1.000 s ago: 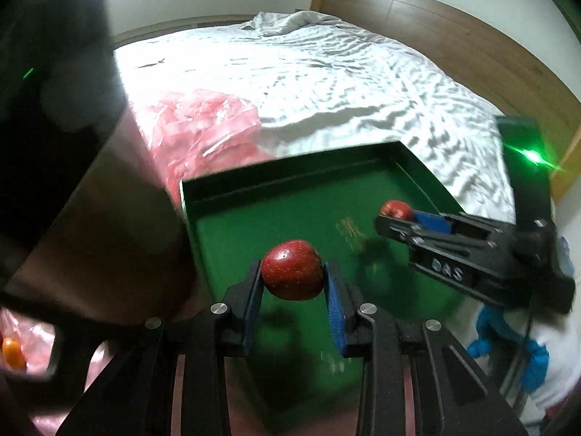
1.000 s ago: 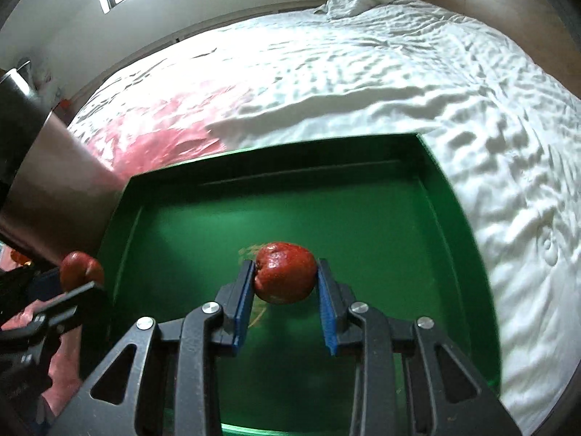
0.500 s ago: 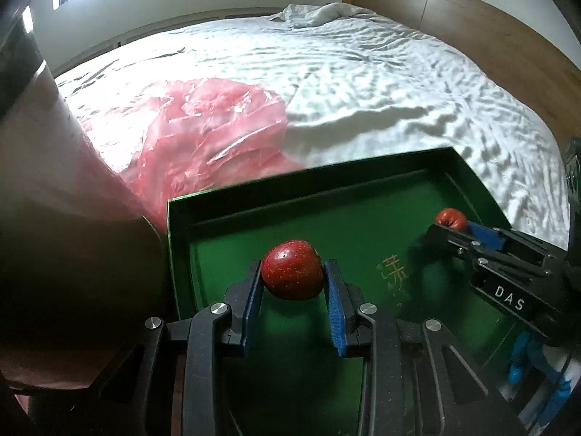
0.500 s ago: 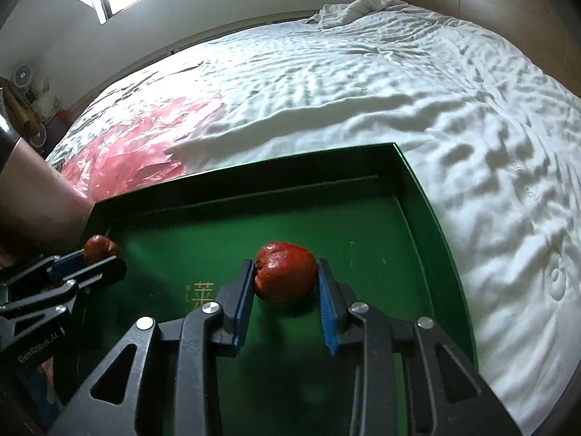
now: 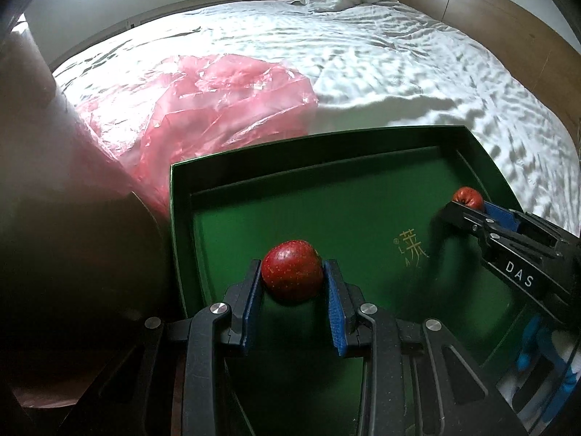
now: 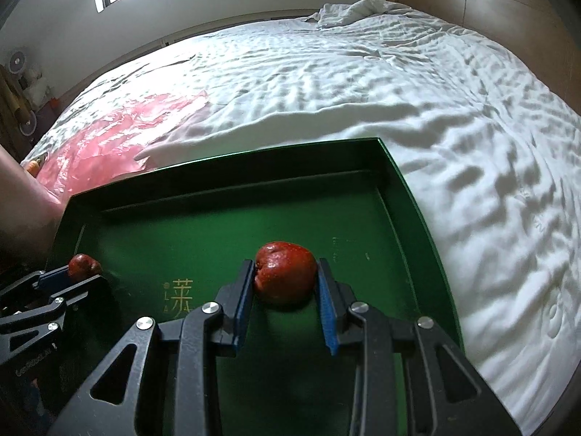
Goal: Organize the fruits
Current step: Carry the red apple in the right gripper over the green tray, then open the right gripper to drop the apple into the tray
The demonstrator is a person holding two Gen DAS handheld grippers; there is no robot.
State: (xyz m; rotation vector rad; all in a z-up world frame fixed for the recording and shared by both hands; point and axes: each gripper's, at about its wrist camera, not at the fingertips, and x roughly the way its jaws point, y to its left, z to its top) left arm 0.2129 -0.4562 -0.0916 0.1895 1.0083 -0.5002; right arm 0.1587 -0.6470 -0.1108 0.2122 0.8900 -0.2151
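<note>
Both grippers have advanced over the green tray [image 5: 472, 134], printed with gold characters. Right gripper [image 5: 468, 206] reads "DAS". Left gripper [image 5: 293, 283] and right gripper each clamp a red fruit [image 5: 292, 275].

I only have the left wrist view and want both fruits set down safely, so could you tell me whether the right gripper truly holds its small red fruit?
Observer: Yes. In the right wrist view both blue fingers of the right gripper press the sides of the round red fruit.
Operator: Thank you. How is it turned?
Observer: Its dimpled end faces the finger on the left of that view.
Operator: Is anything lying outside the tray?
Observer: A small orange thing lies at the far left edge of the crumpled pink plastic bag; I cannot tell what it is.
</note>
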